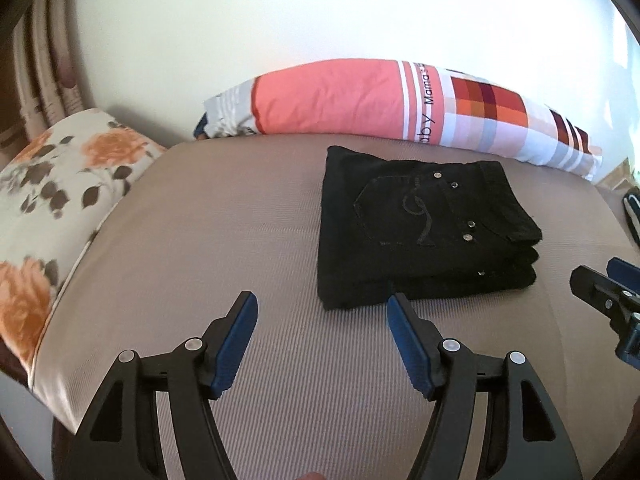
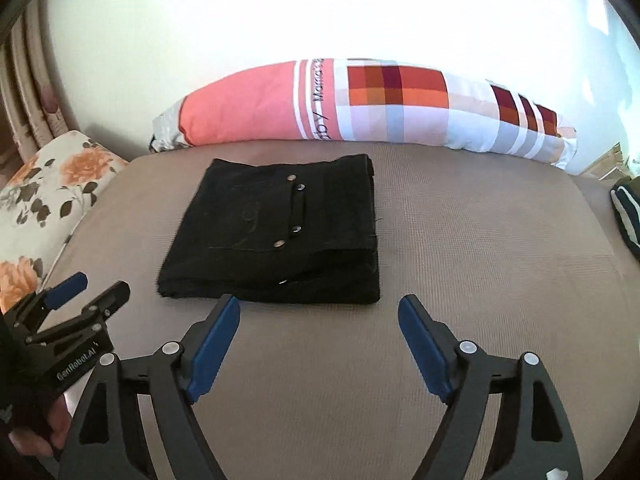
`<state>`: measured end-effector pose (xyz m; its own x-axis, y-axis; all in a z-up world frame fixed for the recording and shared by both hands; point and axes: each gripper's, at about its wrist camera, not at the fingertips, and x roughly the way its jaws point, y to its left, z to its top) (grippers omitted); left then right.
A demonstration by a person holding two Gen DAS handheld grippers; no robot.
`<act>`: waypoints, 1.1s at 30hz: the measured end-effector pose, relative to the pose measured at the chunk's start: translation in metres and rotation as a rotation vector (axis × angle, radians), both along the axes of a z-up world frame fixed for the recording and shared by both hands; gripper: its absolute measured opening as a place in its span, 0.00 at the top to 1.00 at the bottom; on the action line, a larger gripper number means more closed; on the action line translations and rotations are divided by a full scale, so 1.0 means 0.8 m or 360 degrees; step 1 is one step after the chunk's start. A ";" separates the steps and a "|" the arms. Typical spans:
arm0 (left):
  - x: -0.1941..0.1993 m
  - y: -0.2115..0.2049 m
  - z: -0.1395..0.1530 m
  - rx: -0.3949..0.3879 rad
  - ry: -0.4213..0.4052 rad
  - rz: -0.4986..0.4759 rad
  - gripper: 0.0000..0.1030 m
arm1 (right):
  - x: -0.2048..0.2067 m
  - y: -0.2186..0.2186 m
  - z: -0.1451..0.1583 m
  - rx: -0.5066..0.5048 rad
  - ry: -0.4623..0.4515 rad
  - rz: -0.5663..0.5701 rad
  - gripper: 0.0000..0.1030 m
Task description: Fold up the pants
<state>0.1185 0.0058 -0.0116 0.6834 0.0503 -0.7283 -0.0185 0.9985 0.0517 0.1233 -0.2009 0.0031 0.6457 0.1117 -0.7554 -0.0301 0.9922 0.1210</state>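
One folded pants [image 1: 424, 228], two pillows [image 1: 360, 100] [image 1: 60, 184], two tools [image 1: 322, 312] [image 2: 320, 316].

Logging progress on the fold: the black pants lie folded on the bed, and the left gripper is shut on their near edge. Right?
Not quite. The black pants do lie folded on the bed, but the left gripper is open, holding nothing, as the left wrist view shows.

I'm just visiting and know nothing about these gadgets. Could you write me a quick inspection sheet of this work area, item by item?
Surface: taupe ribbed bed cover, smooth.
Job's things: black pants folded into a compact stack, back pocket and rivets facing up.
Clutter: dark striped item at the right edge, unidentifiable.
Grippers: left gripper and right gripper both open, empty, apart from the pants.
Cables: nothing seen.
Surroundings: long pink and checked pillow against a white wall; floral pillow on the left.
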 end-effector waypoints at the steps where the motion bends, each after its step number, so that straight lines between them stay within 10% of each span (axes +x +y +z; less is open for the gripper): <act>1: -0.009 0.000 0.003 -0.0001 -0.0009 -0.0003 0.34 | -0.004 0.003 0.002 -0.0009 -0.0009 -0.0005 0.21; 33: -0.067 -0.013 -0.004 0.0109 -0.0026 -0.0015 0.34 | -0.056 0.023 -0.015 -0.0019 -0.0069 -0.0025 0.16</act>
<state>0.0651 -0.0047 -0.0149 0.6957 0.0930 -0.7123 -0.0105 0.9928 0.1195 0.0787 -0.1823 -0.0092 0.6795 0.0921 -0.7279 -0.0193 0.9940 0.1078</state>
